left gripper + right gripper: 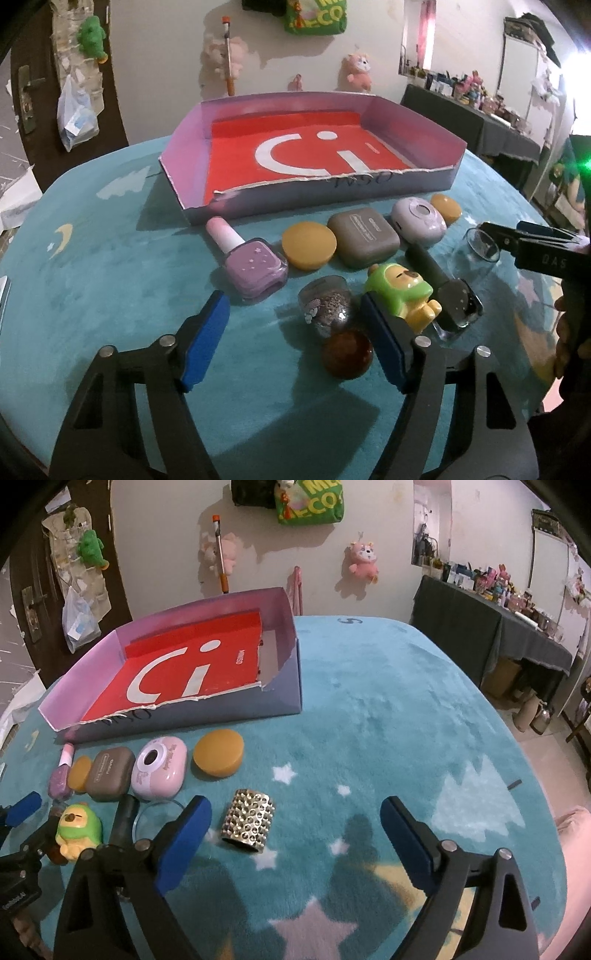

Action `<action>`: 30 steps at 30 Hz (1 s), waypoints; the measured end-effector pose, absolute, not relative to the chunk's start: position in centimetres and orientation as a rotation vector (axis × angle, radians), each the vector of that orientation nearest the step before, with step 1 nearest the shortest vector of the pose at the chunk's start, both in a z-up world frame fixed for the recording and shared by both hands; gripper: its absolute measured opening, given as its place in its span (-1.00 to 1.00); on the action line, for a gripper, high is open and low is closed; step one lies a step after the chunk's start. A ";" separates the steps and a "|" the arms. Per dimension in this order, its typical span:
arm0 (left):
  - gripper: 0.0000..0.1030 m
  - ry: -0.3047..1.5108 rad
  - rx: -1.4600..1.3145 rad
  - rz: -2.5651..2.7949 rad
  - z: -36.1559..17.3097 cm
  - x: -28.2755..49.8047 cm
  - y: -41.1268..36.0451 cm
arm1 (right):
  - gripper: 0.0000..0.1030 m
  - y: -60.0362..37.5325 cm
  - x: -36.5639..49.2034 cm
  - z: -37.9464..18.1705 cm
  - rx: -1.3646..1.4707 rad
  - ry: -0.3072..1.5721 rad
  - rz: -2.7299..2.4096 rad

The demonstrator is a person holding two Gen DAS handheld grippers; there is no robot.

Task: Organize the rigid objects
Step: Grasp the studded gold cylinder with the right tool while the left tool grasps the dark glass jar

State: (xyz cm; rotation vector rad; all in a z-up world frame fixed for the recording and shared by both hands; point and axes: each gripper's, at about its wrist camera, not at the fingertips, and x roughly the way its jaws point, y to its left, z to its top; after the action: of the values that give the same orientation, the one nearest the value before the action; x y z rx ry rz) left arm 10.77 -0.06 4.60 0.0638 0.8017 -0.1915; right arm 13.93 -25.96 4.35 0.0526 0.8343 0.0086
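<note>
An open box point(417, 110) with a red inside stands at the back of the teal mat; it also shows in the right wrist view point(291, 664). In front of it lie a purple nail-polish bottle point(255, 269), two orange discs point(309, 245), a grey case point(364, 242), a pink case point(419, 220), a green-yellow figurine point(400, 293), a dark bottle point(443, 284), a glitter jar point(327, 304) and a brown ball point(347, 353). My left gripper point(295, 339) is open, its jaws either side of the glitter jar and ball. My right gripper point(295, 842) is open above the mat, right of a studded cylinder point(249, 821).
A clear glass point(476, 251) lies at the right of the row, by the right gripper's tip. A dark door and hanging bags are at the left, plush toys on the wall, a cluttered dark table point(517, 635) at the right.
</note>
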 end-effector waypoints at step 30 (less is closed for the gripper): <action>-0.39 0.828 -0.034 -0.256 4.4 11.2 -0.4 | -0.47 -25.2 12.3 5.1 0.030 0.769 0.148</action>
State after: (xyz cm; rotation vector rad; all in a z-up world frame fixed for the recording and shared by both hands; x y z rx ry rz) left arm 11.20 -0.43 4.43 -0.0338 0.8282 -0.2564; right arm 12.29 -25.21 5.10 0.0298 0.7690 0.1484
